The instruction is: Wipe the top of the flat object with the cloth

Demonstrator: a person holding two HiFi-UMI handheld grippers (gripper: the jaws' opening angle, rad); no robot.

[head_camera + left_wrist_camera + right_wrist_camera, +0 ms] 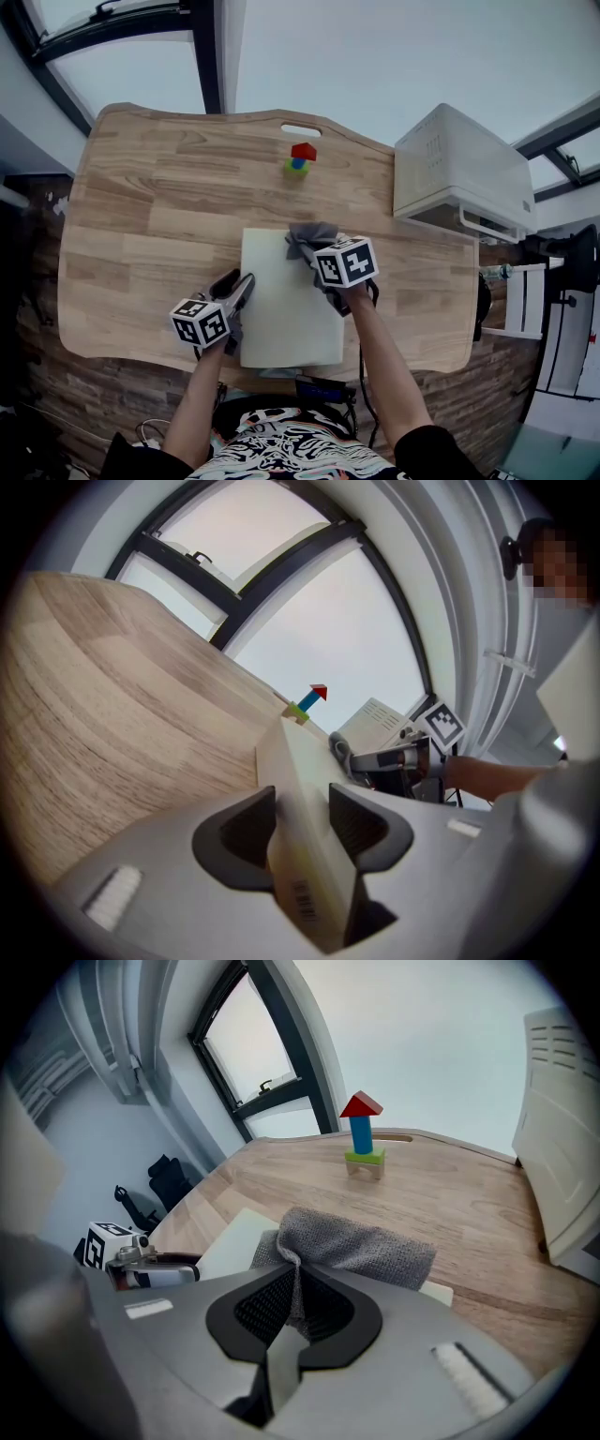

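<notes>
One flat board (pixel 286 309), its 8 o'clock edge pinched by the left gripper (pixel 302 827) fingers; one cloth (pixel 349 1246), at 1 o'clock, pinched by the right gripper (pixel 298 1305) fingers.

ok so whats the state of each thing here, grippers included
left gripper: shut on the flat object, at its left edge
right gripper: shut on the cloth
flat object: lying flat on the table
cloth: bunched, resting on the flat object's far right corner
block tower: upright, standing alone
</notes>
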